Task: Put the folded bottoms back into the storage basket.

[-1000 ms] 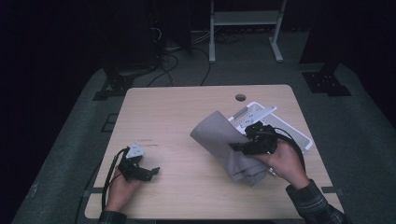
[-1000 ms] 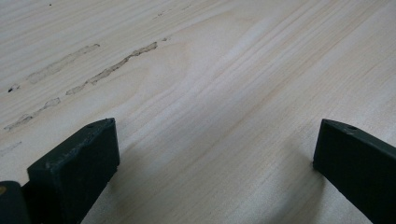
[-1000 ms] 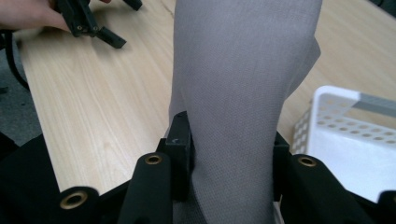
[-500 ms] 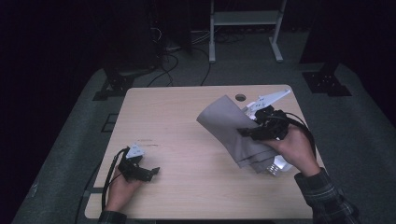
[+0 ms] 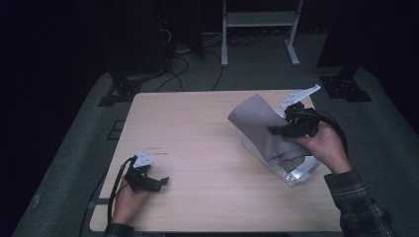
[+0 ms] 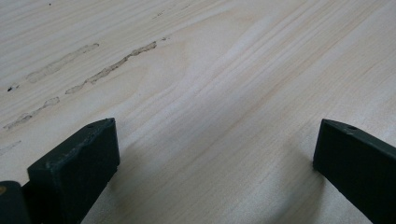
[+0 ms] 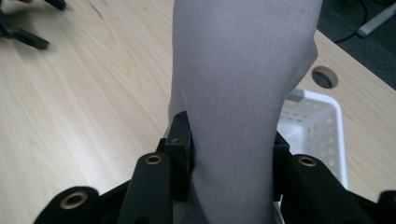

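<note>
A grey cloth [image 5: 262, 131] is lifted off the right side of the wooden table [image 5: 197, 128], standing up in a stiff fold over a white perforated basket [image 5: 299, 174]. My right gripper [image 5: 277, 130] is shut on the cloth; in the right gripper view the grey cloth [image 7: 238, 84] rises from between both black pads, with the white basket [image 7: 317, 130] behind it. My left gripper [image 5: 160, 181] rests on the table near the front left corner, held by a hand. Its jaws stand wide apart over bare wood, my left gripper [image 6: 215, 154] open and holding nothing.
A round cable hole [image 7: 325, 77] sits in the tabletop beyond the basket. Faint scuff marks [image 6: 112, 67] run across the wood ahead of the left gripper. Dark floor, cables and a white stand [image 5: 257, 29] lie behind the table.
The right hand has carried the cloth up and toward the table's far right. The cloth now hangs higher over the basket. The left gripper has stayed where it was.
</note>
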Motion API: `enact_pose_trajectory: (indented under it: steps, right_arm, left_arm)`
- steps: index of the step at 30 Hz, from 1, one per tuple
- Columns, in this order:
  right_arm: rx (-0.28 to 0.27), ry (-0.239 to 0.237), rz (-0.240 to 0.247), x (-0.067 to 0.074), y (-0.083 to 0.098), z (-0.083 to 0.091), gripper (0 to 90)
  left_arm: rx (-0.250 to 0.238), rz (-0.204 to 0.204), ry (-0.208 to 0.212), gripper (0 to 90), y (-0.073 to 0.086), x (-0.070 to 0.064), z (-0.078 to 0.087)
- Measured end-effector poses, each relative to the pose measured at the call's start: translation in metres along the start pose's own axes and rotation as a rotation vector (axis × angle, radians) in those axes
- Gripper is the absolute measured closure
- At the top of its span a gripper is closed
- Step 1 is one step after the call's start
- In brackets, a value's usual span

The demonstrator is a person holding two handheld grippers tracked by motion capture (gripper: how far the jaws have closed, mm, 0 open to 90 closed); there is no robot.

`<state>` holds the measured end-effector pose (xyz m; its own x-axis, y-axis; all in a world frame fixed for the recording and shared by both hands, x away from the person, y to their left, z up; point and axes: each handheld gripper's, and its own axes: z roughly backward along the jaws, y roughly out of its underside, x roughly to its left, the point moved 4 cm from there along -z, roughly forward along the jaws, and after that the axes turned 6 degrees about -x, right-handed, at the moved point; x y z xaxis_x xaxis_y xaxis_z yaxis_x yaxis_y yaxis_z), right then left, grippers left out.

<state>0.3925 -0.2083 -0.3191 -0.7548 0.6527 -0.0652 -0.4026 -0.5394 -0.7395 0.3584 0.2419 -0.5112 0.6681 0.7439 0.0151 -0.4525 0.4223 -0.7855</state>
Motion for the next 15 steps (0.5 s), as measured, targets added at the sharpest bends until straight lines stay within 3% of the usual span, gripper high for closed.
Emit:
enact_pose_trajectory:
  steps: [15]
  right_arm:
    - [0.062,0.018,0.016,-0.036,0.021,-0.016,64.0]
  left_arm:
    - [-0.001,0.0,0.0,0.0,0.0,0.0,0.0]
